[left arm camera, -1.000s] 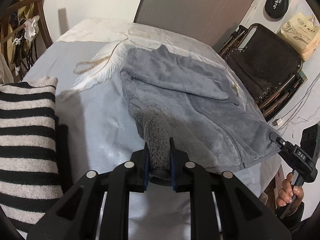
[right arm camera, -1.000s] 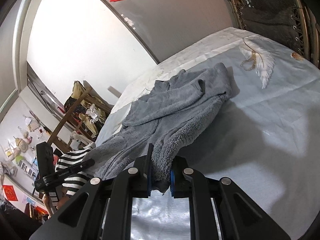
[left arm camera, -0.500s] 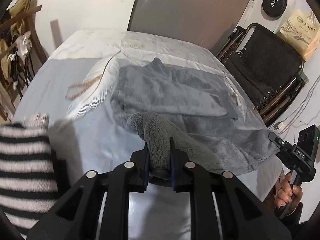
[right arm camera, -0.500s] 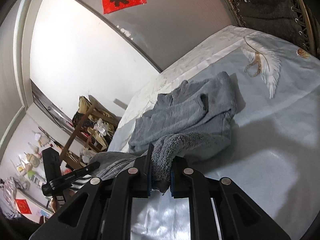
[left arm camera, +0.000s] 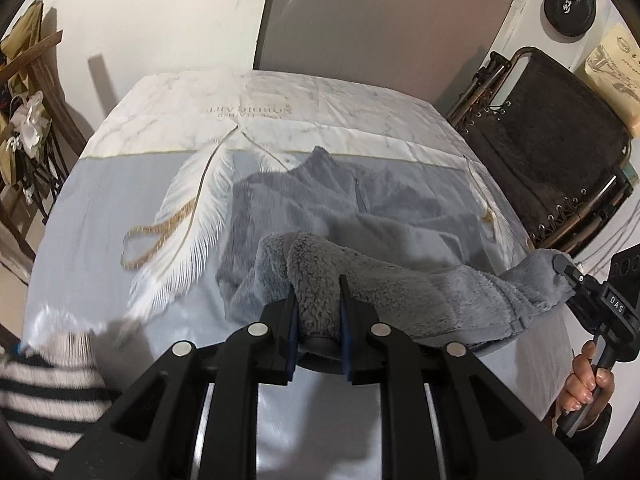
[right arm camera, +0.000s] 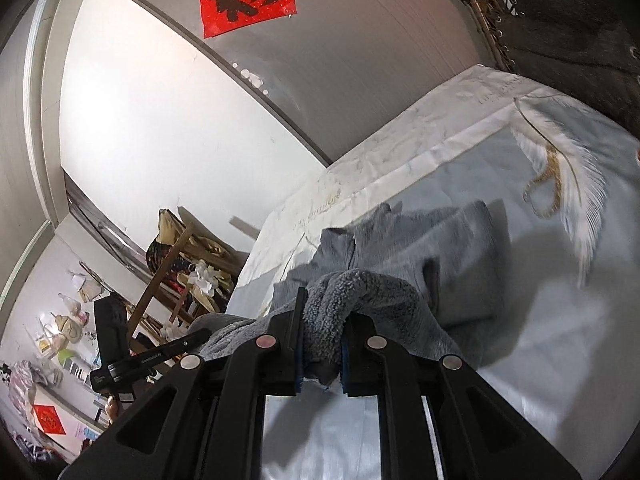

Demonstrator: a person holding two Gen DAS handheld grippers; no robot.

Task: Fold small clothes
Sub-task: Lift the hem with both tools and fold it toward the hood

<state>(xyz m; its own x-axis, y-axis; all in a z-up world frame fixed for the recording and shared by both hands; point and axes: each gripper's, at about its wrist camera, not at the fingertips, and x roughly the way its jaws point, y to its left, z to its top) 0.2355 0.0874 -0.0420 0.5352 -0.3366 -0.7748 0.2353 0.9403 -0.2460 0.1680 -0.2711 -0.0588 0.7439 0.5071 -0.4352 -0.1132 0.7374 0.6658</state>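
Fleecy grey jacket (left arm camera: 360, 216), its plush hem bunched, is clamped by left tongs (left arm camera: 318, 300) and right tongs (right arm camera: 322, 336).

I can't read the blurred striped sweater (left arm camera: 52, 384), cut off at the frame edge; fleece (left arm camera: 320, 304) hides my left fingertips.

The left hand-held gripper (left arm camera: 318, 304) is pinching a lifted edge of the fluffy grey fleece garment (left arm camera: 360, 216) above the pale blue feather-printed bedspread (left arm camera: 100, 208), while the right hand-held gripper (left arm camera: 562, 266) is gripping its far corner.
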